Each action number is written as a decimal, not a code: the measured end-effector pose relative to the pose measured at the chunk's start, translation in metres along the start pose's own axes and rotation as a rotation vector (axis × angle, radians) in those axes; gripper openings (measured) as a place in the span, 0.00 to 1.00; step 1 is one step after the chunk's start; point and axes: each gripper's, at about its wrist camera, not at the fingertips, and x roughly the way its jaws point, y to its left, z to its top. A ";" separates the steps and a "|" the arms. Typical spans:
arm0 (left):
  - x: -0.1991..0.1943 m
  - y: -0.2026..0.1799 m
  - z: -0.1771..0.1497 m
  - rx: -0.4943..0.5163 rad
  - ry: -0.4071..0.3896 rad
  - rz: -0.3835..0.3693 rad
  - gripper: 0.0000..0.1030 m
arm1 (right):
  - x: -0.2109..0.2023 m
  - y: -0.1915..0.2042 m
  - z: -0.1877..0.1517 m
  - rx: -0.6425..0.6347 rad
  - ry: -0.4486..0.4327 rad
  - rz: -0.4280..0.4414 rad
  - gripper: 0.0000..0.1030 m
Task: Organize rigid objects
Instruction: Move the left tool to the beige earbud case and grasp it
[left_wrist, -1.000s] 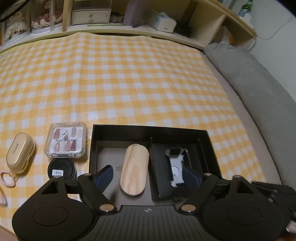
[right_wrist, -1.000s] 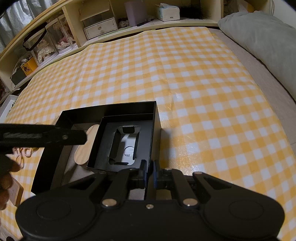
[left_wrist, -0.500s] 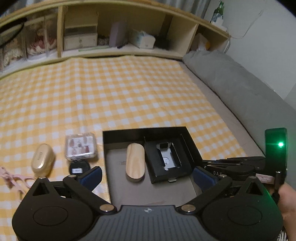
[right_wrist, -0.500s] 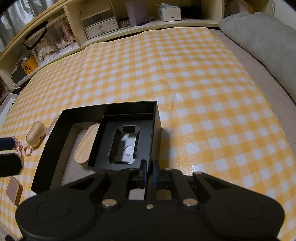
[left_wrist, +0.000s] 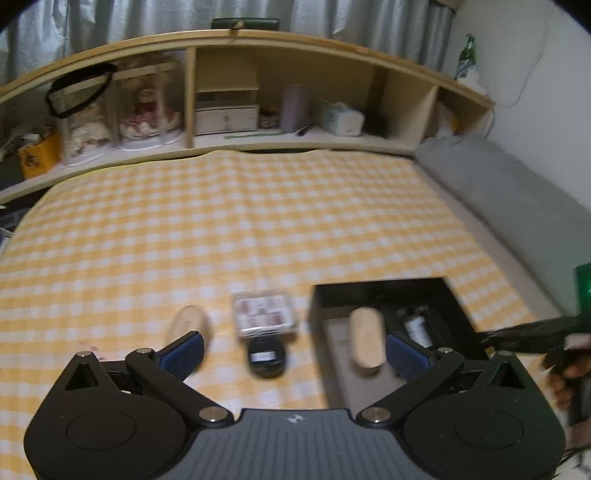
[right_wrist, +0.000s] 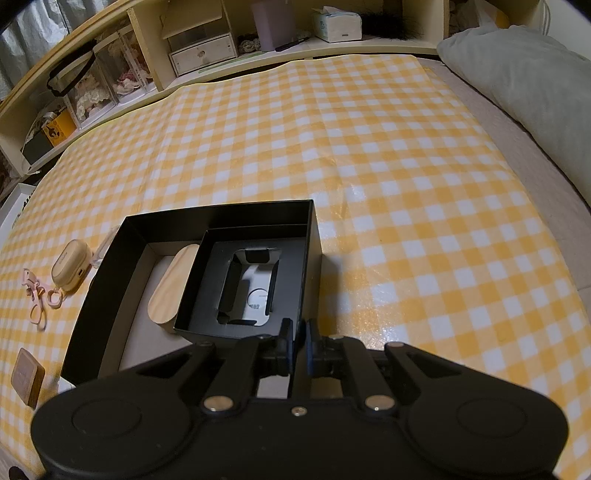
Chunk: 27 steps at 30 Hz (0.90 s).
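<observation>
The black box (right_wrist: 221, 236) wall is clamped by the right gripper (right_wrist: 300, 341) — jaws nearly closed. The left gripper (left_wrist: 293, 350) jaws have just been opening, nothing between them; the round black case (left_wrist: 266, 357) is judged the next pick — a descent is required.

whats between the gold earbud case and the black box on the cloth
In the left wrist view, the clear nail set case and a round black tin lie between the gold earbud case and the black box.

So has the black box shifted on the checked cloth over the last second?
No. In the right wrist view the black box keeps its place against the checked cloth, its near wall pinched by the shut right gripper.
</observation>
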 end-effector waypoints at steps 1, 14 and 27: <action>0.003 0.004 -0.002 0.011 0.008 0.021 1.00 | 0.000 0.000 0.000 0.000 0.000 0.000 0.07; 0.064 0.078 0.006 -0.084 0.081 0.216 0.89 | 0.004 0.001 0.003 -0.008 0.006 -0.006 0.07; 0.132 0.085 0.016 -0.084 0.162 0.159 0.64 | 0.006 0.001 0.003 -0.005 0.010 -0.003 0.08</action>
